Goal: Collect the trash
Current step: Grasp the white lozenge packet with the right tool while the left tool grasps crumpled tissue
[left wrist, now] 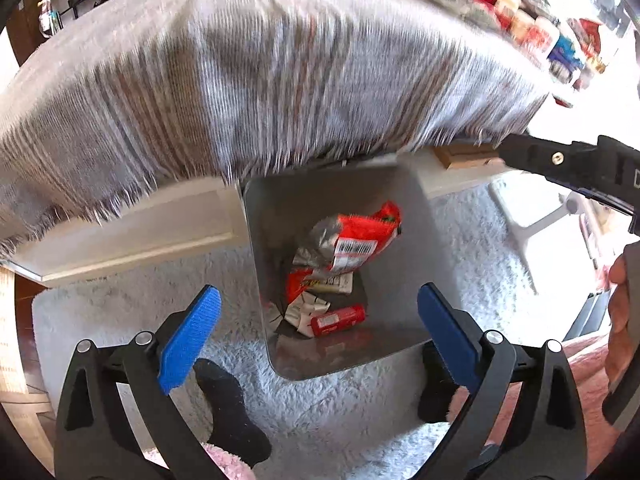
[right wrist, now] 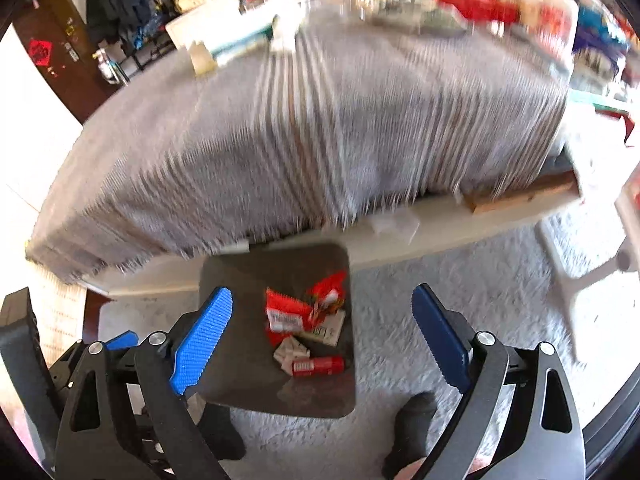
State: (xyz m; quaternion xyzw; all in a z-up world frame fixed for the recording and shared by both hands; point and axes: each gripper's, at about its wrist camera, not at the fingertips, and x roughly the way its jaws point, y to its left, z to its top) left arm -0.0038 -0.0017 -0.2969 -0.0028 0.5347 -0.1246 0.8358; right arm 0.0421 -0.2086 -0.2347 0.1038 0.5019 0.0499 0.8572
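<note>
Both grippers are held above the grey bin (left wrist: 340,200) on the pale shag rug (left wrist: 360,420). The left gripper (left wrist: 318,332) is spread wide w/ nothing between its blue fingers (left wrist: 190,338); the right gripper (right wrist: 322,336) is likewise released and empty. The trash is already in the bin's bottom — a red wrapper w/ barcode (left wrist: 356,240), a small red tube (left wrist: 338,320), white paper scraps (left wrist: 306,308).

Risks from here, as judged:
- More trash may sit on the cloth-covered counter (left wrist: 280,80), whose far edge is crowded w/ jars and packets (right wrist: 480,4); a wide-open finger could knock these over if swept in carelessly.
- The frames are motion-blurred, so small scraps could be missed or mis-aimed at.
- The bin stands just beside the person's black-socked feet (left wrist: 228,404) — it could be kicked and tipped during a step.
- Light wrappers dropped from high up may drift past the rim onto the rug.
</note>
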